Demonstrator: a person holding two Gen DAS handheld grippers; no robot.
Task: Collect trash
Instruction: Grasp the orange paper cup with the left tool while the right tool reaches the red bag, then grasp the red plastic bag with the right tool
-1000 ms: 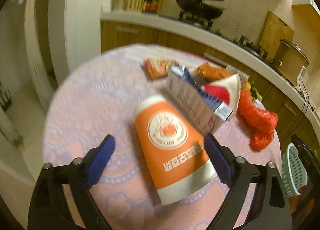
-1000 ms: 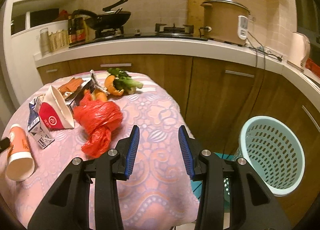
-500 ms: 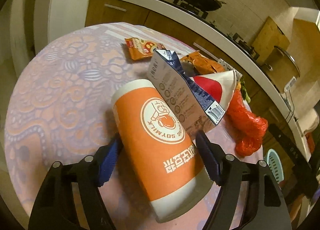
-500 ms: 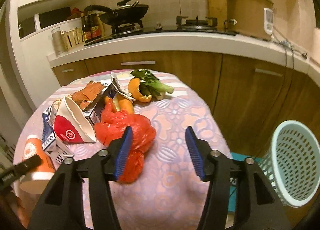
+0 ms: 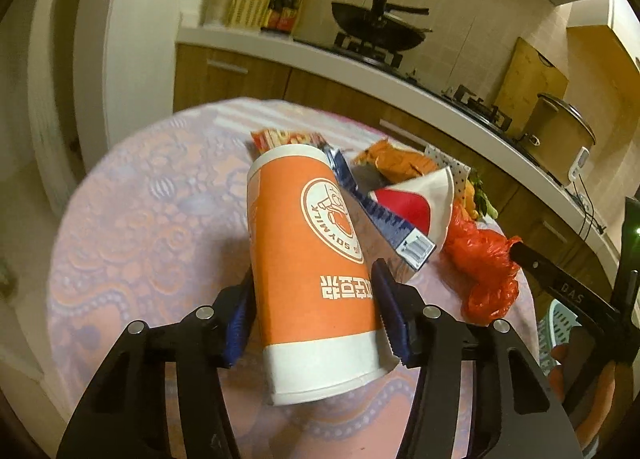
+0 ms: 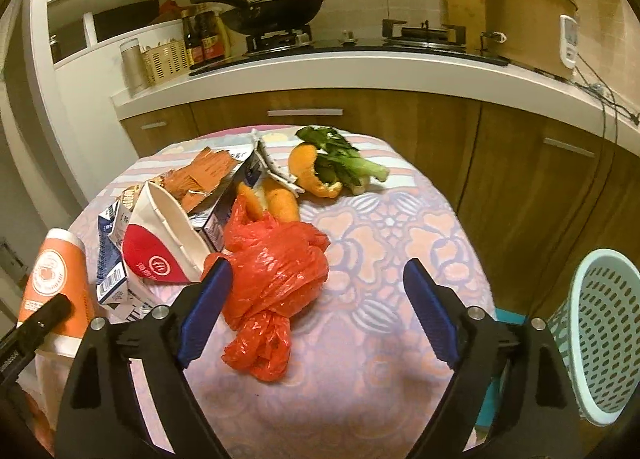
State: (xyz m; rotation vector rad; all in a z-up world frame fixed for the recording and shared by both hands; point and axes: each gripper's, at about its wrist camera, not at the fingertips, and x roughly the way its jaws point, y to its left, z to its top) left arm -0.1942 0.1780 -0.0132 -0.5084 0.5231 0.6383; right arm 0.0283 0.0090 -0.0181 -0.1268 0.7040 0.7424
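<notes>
Clamping down on the orange soymilk cup (image 5: 316, 271) with the left tongs (image 5: 314, 313)!
Its blue pads press both sides of the cup above the table (image 5: 152, 227). The right tongs (image 6: 316, 315) have just been spreading, wide apart over the red plastic bag (image 6: 276, 271), gripping nothing.

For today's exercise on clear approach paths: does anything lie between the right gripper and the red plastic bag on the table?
Nothing visible does. The right gripper is open over the tablecloth, and the red plastic bag lies just inside its left finger, with only bare cloth around it.
</notes>
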